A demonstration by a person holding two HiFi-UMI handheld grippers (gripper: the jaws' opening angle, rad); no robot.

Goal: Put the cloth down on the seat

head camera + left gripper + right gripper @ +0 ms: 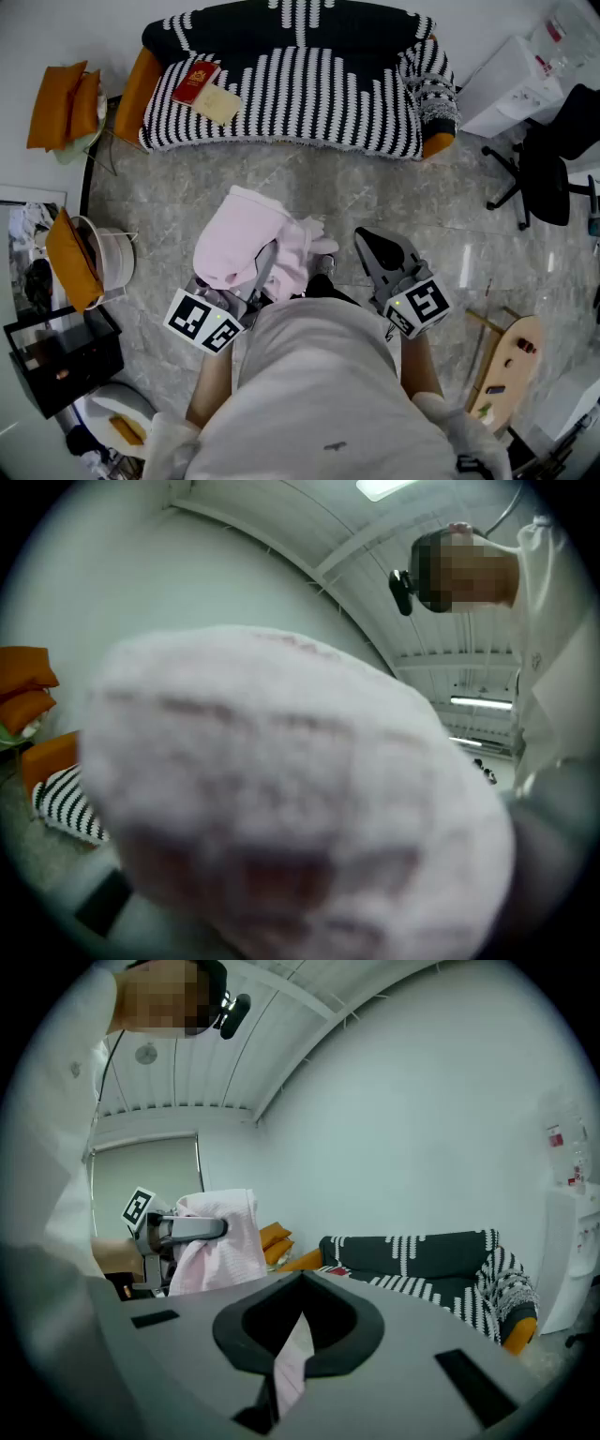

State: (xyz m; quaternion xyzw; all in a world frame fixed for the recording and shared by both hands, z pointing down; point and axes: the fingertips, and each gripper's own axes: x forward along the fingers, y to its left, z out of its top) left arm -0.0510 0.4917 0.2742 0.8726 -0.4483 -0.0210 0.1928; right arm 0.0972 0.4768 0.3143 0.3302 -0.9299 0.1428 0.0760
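A pale pink cloth (239, 244) hangs bunched over my left gripper (267, 253), held in front of the person above the floor. It fills the left gripper view as a blurred pink mass (281, 789) and hides those jaws. From the right gripper view, the left gripper (192, 1230) holds the cloth (220, 1241), which drapes down both sides. My right gripper (370, 246) stands beside it, its jaws closed with a thin pink strip of cloth between them (291, 1363). The seat is a sofa (309, 94) with a black-and-white striped cover, straight ahead.
A red book (195, 82) and a tan packet (217, 103) lie on the sofa's left end. Orange cushions (61, 103) and a white bucket (108, 258) stand at the left. A black office chair (548, 159) and a white cabinet (506, 84) are at the right.
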